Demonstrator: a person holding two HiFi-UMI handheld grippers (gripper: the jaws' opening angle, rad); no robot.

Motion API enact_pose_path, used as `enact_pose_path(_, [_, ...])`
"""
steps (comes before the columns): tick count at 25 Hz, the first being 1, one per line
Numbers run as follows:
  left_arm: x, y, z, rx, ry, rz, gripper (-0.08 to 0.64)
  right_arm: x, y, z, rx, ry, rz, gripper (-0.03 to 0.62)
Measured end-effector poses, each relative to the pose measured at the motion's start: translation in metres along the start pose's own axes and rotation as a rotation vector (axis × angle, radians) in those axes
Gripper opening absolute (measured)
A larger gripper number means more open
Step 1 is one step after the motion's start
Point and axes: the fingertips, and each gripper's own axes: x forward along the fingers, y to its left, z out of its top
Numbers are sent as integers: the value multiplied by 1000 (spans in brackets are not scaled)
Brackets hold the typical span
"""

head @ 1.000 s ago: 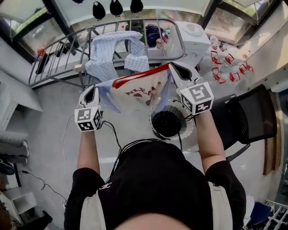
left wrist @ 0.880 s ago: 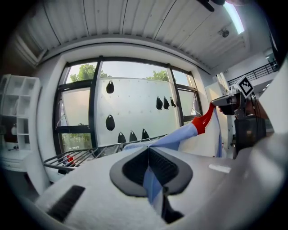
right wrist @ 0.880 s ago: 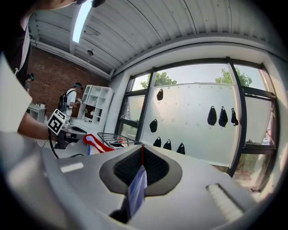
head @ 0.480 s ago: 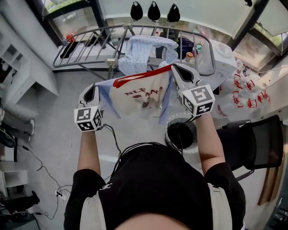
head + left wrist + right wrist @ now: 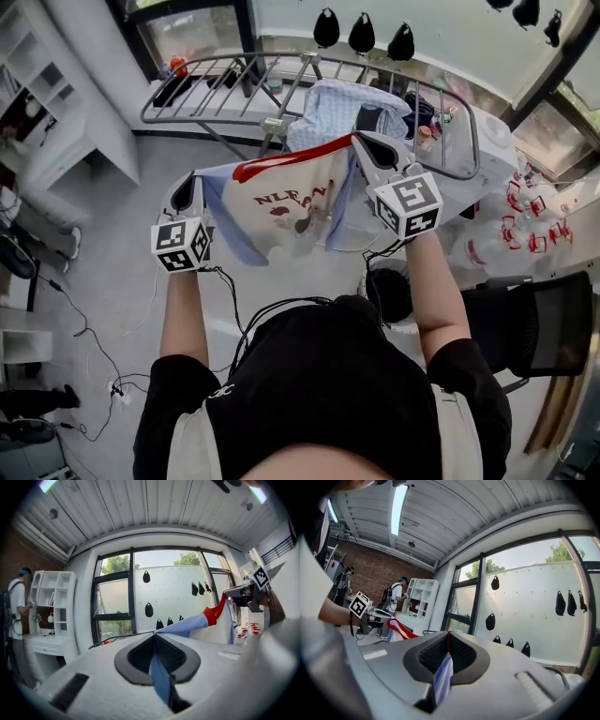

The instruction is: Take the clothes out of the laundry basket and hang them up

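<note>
A cream T-shirt [image 5: 291, 202] with a red collar and light blue sleeves hangs stretched between my two grippers, in front of the metal drying rack [image 5: 216, 75]. My left gripper [image 5: 190, 186] is shut on the left blue sleeve, which shows as a blue fold [image 5: 159, 672] pinched between its jaws. My right gripper [image 5: 362, 145] is shut on the other shoulder by the collar, with pale fabric [image 5: 443, 674] clamped between its jaws. The round laundry basket [image 5: 392, 292] stands on the floor under my right forearm, dark inside. A blue-checked shirt [image 5: 342, 108] is draped over the rack.
A black chair [image 5: 534, 319] stands at the right, with red and white clips [image 5: 530, 211] on a surface behind it. Cables [image 5: 94, 347] trail over the floor at the left. White shelves [image 5: 51, 602] and several people [image 5: 396, 599] are in the room's background.
Both grippers have carried the stretched T-shirt leftward along the rack. The basket has slid from under the shirt to beneath my right arm. Both grips are unchanged.
</note>
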Motion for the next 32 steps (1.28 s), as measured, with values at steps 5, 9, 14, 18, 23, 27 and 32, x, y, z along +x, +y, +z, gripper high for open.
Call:
enact_pose_path(5, [-6,26,1,-24,-4,57,11,21,16,6,-15,-1,60,17])
enact_pose_path(9, [-3,43,6,-11,-14,90,11,40,20,8,-29,-17,90,17])
enact_pose_path(14, [11,65,14,27,-24,128,11,68,18,6,-40,-34,119,17])
enact_pose_path(18, [30,83,22,64,-31,151,11,98,10,12,-49,-53,132,17])
enact_pose_path(23, [62,105,34,81,-44,162,11,137,-7,18,-64,-72,144,17])
enact_pose_path(27, [102,124,49,92,-64,165,11,176,-32,25,-85,-82,143,17])
enact_pose_path(32, [164,153,78,119,-86,156,11,235,-70,42,-109,-92,128,17])
